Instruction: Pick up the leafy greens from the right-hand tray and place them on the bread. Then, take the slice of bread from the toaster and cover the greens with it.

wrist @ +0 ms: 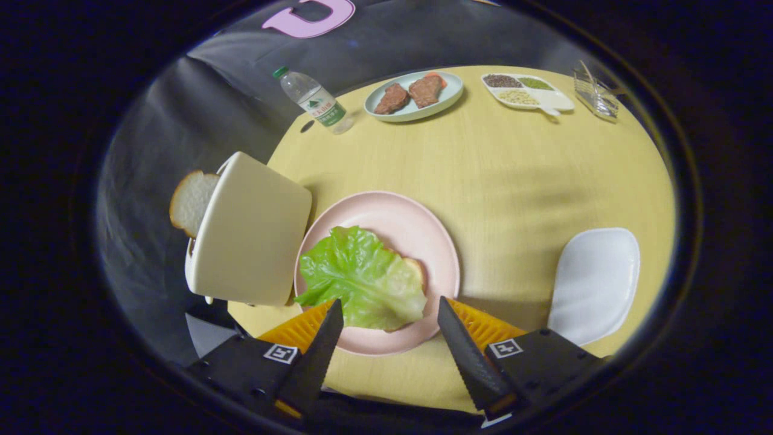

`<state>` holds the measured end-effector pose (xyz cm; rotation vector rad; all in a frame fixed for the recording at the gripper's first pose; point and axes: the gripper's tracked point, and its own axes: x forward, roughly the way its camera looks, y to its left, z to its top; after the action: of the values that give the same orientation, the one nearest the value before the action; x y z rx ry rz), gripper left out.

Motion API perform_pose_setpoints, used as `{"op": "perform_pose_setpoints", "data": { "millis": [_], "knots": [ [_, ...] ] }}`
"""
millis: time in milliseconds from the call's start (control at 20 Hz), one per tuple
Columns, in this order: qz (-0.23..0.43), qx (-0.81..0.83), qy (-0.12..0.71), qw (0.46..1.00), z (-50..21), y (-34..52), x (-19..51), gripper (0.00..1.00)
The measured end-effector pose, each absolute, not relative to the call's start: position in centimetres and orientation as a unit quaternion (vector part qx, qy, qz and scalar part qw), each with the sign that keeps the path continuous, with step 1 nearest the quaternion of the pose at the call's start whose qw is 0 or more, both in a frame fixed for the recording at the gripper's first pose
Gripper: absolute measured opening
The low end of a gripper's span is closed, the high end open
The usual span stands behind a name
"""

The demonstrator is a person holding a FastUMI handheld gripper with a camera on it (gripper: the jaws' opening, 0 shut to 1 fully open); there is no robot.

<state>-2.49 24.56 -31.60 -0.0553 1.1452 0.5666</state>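
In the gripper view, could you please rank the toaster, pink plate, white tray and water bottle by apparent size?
Pink plate and toaster: alike, unranked.
White tray.
Water bottle, though farthest away.
Gripper open above the plate.

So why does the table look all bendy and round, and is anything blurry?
In the gripper view the fisheye lens bows the yellow table into a dome; the lettuce on the pink plate is sharp, the toaster casts a soft shadow, and the open gripper hangs empty just short of the lettuce.
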Motion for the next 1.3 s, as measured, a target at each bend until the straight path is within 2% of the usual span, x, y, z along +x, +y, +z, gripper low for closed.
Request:
{"op": "perform_pose_setpoints", "data": {
  "millis": [50, 250, 750, 1100, 1300],
  "knots": [
    [0.249, -0.040, 0.520, 0.816, -31.0, 23.9, -1.9, 1.00],
    [0.224, -0.038, 0.474, 0.851, -26.5, 25.3, -1.5, 1.00],
    [0.284, -0.010, 0.374, 0.883, -12.8, 39.3, -1.7, 1.00],
    [0.330, -0.013, 0.351, 0.876, -12.5, 49.8, -4.8, 0.99],
    [0.337, -0.024, 0.352, 0.873, -13.7, 52.7, -6.1, 0.99]
  ]
}}
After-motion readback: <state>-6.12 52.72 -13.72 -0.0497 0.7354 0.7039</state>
